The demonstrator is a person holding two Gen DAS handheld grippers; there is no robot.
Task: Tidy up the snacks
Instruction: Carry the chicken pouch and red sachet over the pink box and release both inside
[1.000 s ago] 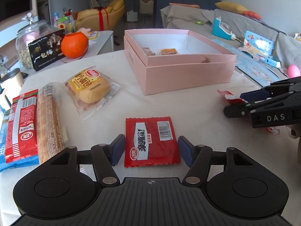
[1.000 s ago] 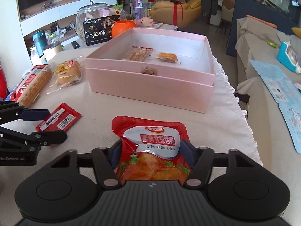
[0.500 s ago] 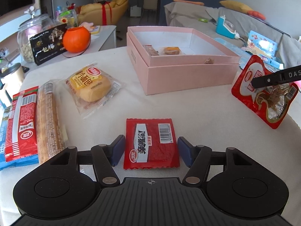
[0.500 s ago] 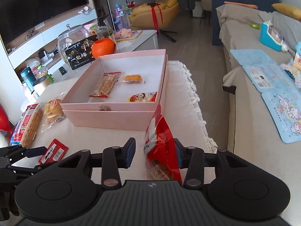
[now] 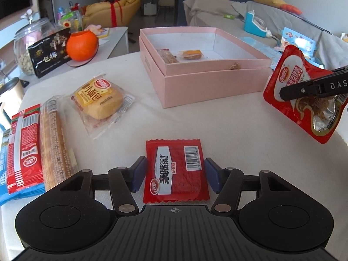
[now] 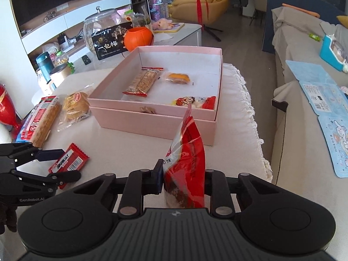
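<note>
Transfer into the pink box is the step in hand: your right gripper is clamped on the red pouch, which hangs upright in the air just short of the box's near wall, clear of the table. Inside the box lie a cracker bar, a small orange cake and a cartoon-printed pack against the near wall. Next you need to carry the pouch over that wall and release it on bare floor beside the cracker bar, judging by the room there. Your left gripper is spread wide, its pads either side of the flat red packet lying well in front of the box, not yet pinching it. Close on it, then lift.
</note>
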